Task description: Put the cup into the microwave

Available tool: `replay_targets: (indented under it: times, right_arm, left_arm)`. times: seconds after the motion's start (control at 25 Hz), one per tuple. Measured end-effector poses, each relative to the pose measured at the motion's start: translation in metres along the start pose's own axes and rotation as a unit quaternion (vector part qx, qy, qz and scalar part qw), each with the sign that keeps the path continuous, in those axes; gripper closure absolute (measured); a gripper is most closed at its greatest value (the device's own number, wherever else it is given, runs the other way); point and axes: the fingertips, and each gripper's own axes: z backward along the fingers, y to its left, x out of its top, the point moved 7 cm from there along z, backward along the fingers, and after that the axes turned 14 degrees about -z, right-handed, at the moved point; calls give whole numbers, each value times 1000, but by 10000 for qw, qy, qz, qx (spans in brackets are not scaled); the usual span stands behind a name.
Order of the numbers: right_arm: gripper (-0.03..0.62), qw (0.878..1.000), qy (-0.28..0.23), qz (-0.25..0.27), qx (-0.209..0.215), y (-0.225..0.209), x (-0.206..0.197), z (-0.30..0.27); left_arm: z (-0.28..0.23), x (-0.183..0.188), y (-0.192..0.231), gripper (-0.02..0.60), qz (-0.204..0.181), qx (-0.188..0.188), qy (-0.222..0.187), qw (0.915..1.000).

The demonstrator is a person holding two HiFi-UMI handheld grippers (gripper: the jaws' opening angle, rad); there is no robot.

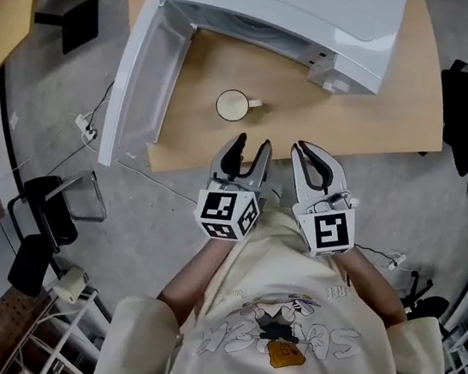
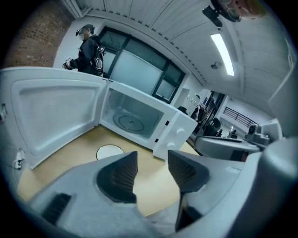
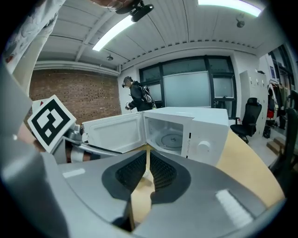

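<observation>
A white cup (image 1: 232, 105) with its handle to the right stands upright on the wooden table (image 1: 383, 108), in front of the white microwave (image 1: 285, 7). The microwave's door (image 1: 142, 74) hangs wide open to the left. My left gripper (image 1: 251, 146) hovers open just short of the cup, over the table's near edge, with nothing between its fingers. In the left gripper view the cup (image 2: 110, 151) shows left of and beyond the gripper (image 2: 152, 157), and the glass turntable (image 2: 132, 122) lies in the bare cavity. My right gripper (image 1: 306, 150) is beside it, shut and empty (image 3: 147, 158).
The table's near edge (image 1: 220, 164) runs just under both grippers. A black chair (image 1: 44, 216) and cables (image 1: 87, 125) are on the floor at left. A person (image 3: 136, 95) stands far behind the microwave (image 3: 186, 130). An office chair (image 3: 250, 116) is at right.
</observation>
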Motion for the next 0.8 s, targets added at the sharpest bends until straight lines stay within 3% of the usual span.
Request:
replay_targets:
  times: [0.32,0.6,0.8]
  right_arm:
    - [562,9985,299,-433,-173,-32,-16,-23]
    - [562,9975,528,-390,-249,-43,-25,-31]
    - [562,9950,758,-569,-310,-50,-41,-28]
  left_arm:
    - [-69,-63,9,362,191,597,413,9972]
    - [-98,-81,15,362,-261,1225,117,9921]
    - [-112,-85,18,362,-261,1408,-21,9897]
